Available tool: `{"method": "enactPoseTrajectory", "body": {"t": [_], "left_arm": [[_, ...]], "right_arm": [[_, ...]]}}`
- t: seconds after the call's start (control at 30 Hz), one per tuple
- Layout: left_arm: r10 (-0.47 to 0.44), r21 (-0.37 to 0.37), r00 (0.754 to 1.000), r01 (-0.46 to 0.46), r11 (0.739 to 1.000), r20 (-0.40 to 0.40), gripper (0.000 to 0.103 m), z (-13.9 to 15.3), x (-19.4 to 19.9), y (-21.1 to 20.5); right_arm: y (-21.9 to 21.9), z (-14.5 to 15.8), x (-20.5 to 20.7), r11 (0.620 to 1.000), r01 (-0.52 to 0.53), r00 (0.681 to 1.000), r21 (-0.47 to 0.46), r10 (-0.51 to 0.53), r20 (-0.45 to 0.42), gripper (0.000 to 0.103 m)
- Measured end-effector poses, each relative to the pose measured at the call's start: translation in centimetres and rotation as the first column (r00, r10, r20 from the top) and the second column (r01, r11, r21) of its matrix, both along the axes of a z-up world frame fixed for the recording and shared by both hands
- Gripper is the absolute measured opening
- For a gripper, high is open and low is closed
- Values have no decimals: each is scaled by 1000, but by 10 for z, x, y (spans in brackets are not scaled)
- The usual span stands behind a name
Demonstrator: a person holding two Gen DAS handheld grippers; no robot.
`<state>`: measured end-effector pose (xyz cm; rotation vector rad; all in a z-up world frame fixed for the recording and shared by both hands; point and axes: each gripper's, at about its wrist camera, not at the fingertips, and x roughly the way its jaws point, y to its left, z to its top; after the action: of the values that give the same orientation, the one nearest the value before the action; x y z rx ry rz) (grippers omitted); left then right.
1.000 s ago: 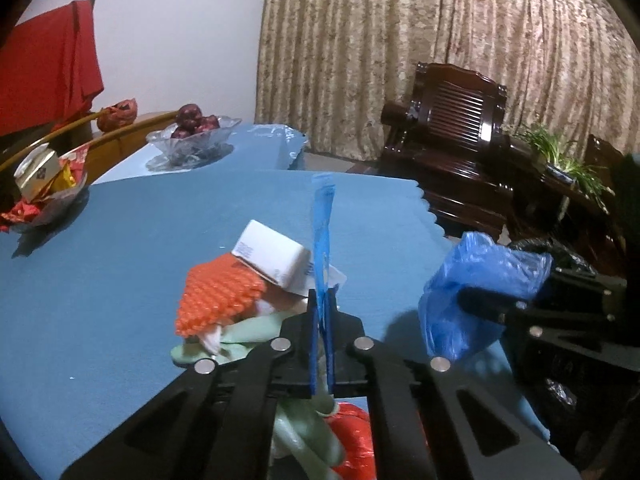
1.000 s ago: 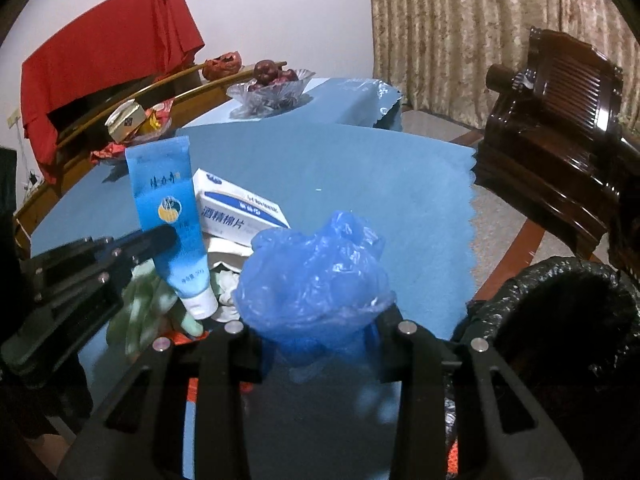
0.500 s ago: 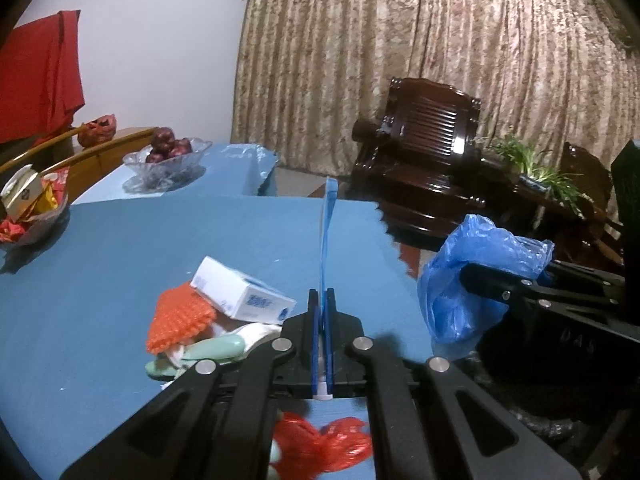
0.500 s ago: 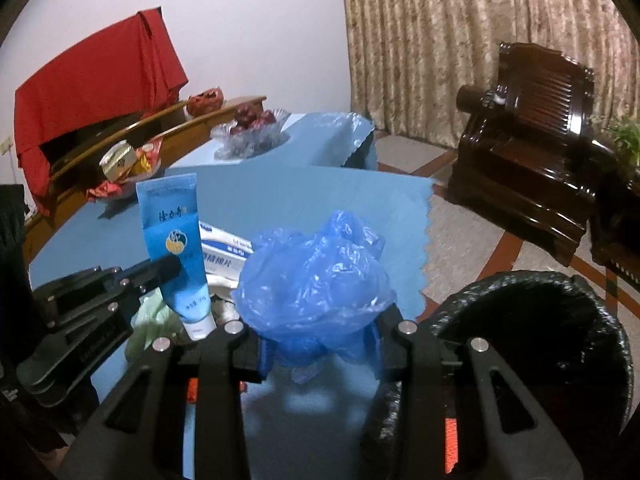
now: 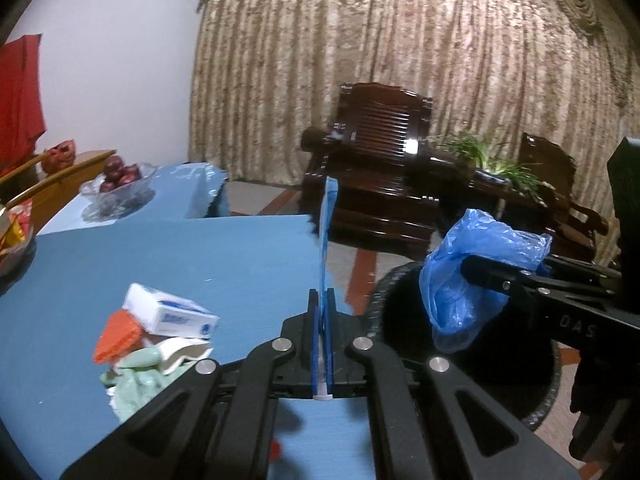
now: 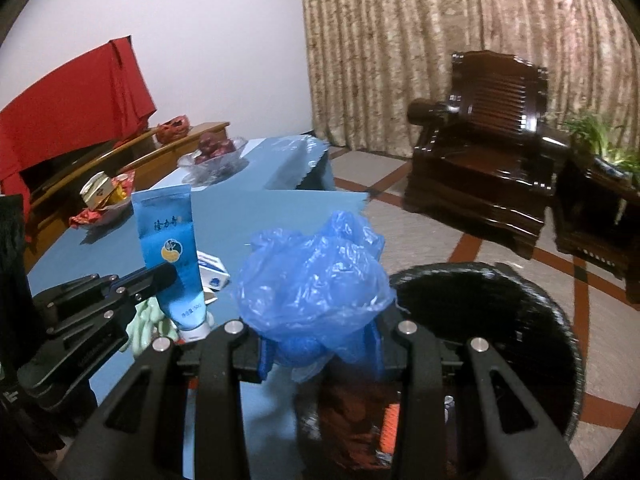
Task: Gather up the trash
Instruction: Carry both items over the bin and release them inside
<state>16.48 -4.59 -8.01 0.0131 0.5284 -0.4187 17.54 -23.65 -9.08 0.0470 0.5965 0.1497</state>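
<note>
A patterned beige curtain (image 5: 400, 60) hangs across the far wall at twelve o'clock, with a dark carved wooden armchair (image 5: 380, 152) in front of it and a table under a blue tablecloth (image 5: 180, 256) filling the near left. At ten o'clock on the cloth sits a glass bowl of dark red fruit (image 5: 120, 182).

My left gripper (image 5: 320, 312) has its fingers pressed together on a flat blue tube (image 6: 170, 252), which stands upright with its white cap at the bottom, edge-on to my own left camera. My right gripper (image 6: 320, 344) is part-way open, its blue pads squeezing a crumpled blue plastic bag (image 6: 316, 280), which bulges above them.

A black-lined trash bin (image 6: 500, 320) stands on the floor beside the table's edge, at four o'clock from the left camera, and the bag hangs just at its near rim. On the cloth at eight o'clock lies more litter in a heap: a white and blue box (image 5: 172, 312), an orange netted piece (image 5: 118, 334) and pale green wrapping (image 5: 136, 380), touching one another.
</note>
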Motion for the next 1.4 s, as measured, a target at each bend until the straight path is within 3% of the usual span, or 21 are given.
{"method": "enactPoseTrajectory", "body": {"t": [0.43,0.73,1.23,1.4], "left_arm": [[-164,-20,986,164,986,-18,2,0,-5,-78],[-251,-14,967,251,968,-49,2,-14,-2,-128],[-268,-9,955,269,963,-129,2,-39,7,-136],[-270,-8,954,271,963,-134,3,-40,6,-135]], "right_arm": [[-77,-16,-45,984,172,984,-43,-174,-35,34],[-109,-41,-53,970,240,967,-30,-241,-82,34],[-112,-66,-59,964,262,954,-44,-265,-140,37],[-116,-65,-57,961,273,950,-46,-276,-145,44]]}}
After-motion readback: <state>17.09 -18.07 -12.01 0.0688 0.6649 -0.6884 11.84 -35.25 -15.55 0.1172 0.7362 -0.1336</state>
